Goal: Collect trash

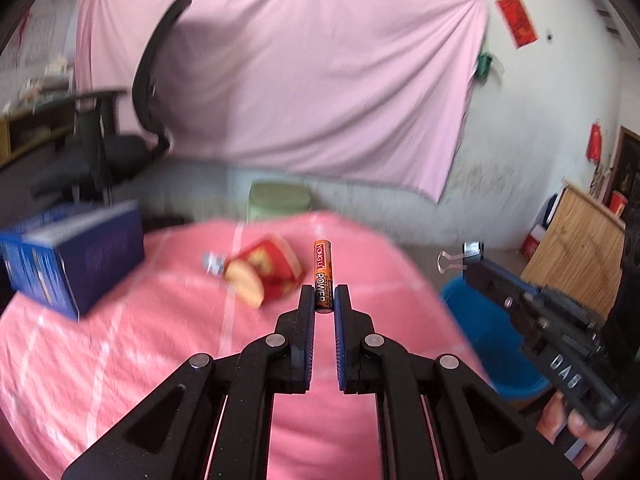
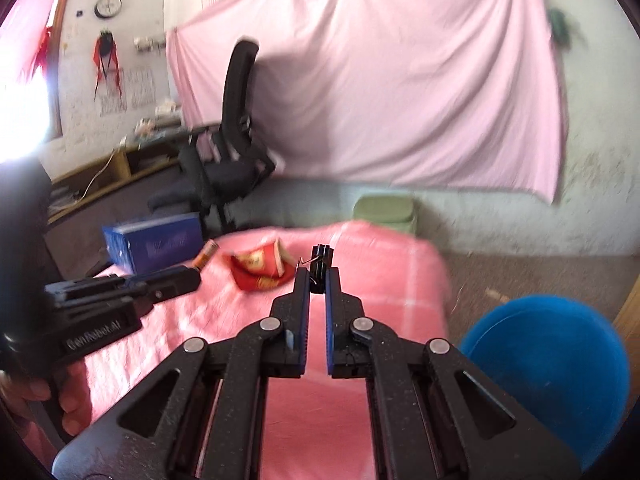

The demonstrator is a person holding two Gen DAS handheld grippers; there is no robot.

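My left gripper (image 1: 324, 294) is shut on an orange and black battery (image 1: 323, 268), which stands upright between the pads above the pink blanket. My right gripper (image 2: 318, 276) is shut on a black binder clip (image 2: 320, 262) with a wire handle. In the left wrist view the right gripper (image 1: 476, 260) shows at the right with the binder clip (image 1: 454, 260) at its tip. In the right wrist view the left gripper (image 2: 192, 276) holds the battery (image 2: 205, 258) at the left. A crushed red paper cup (image 1: 264, 274) (image 2: 260, 266) lies on the blanket beyond both grippers. A blue bin (image 2: 552, 360) (image 1: 488, 332) stands on the floor to the right.
A blue box (image 1: 76, 260) (image 2: 154, 242) stands at the table's far left. The pink blanket (image 1: 120, 360) covers the table. A small silver item (image 1: 214, 262) lies beside the cup. A green stool (image 2: 386, 208) and a black office chair (image 2: 232, 148) are behind the table.
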